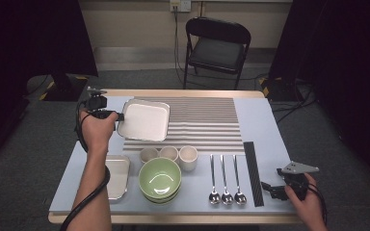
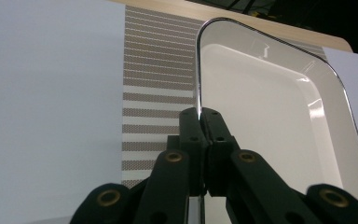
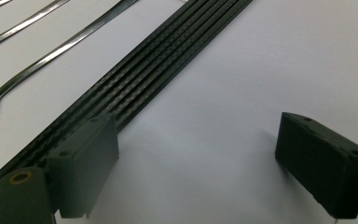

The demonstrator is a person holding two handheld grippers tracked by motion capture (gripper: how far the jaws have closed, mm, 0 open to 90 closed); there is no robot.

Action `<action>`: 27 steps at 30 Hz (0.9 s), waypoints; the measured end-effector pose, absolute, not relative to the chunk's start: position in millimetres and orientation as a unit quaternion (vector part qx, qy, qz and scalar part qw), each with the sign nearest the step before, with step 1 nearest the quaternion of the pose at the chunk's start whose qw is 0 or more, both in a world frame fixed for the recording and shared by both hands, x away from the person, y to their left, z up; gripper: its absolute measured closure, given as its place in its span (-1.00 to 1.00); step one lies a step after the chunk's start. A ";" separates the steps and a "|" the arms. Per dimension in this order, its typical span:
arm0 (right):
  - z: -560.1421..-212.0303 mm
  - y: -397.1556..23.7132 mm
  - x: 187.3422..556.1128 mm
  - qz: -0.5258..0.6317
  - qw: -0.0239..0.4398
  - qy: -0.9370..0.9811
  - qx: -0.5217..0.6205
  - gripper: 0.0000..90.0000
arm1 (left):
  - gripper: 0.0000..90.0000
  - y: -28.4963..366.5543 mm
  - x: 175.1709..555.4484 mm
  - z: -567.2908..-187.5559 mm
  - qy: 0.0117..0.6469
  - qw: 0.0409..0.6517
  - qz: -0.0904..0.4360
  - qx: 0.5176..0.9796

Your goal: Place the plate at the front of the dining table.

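Observation:
A white square tray [image 1: 143, 120] with a shiny rim lies over the left end of the striped mat [image 1: 202, 122]. My left gripper [image 1: 119, 116] is shut on the tray's left rim. In the left gripper view the two jaws pinch the thin rim of the tray [image 2: 265, 107] at the left gripper's tips [image 2: 199, 115]. My right gripper [image 1: 268, 187] rests low at the table's front right, open, beside the black ribbed strip [image 1: 253, 172]. In the right gripper view its pads [image 3: 86, 163] stand wide apart over bare table next to the strip [image 3: 140, 79].
A second tray [image 1: 117, 175] lies at front left. Stacked green bowls [image 1: 160, 180] sit front centre, with three small cups [image 1: 169, 155] behind them. Three spoons [image 1: 225, 180] lie between the bowls and the strip. A folding chair [image 1: 216, 45] stands beyond the table.

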State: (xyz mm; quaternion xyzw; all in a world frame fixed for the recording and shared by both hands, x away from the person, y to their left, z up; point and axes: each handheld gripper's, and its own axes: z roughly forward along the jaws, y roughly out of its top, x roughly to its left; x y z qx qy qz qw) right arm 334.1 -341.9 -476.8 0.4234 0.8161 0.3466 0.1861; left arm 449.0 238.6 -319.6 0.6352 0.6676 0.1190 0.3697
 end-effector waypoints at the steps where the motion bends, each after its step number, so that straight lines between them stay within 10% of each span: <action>1: -476.8 -341.8 334.1 0.347 0.186 0.816 0.423 -0.73 | 0.97 238.8 449.5 -319.9 0.667 0.367 0.121 0.637; 27: -476.8 -341.9 334.2 0.347 0.186 0.816 0.424 -0.73 | 0.97 217.4 462.1 -321.8 0.683 0.380 0.133 0.610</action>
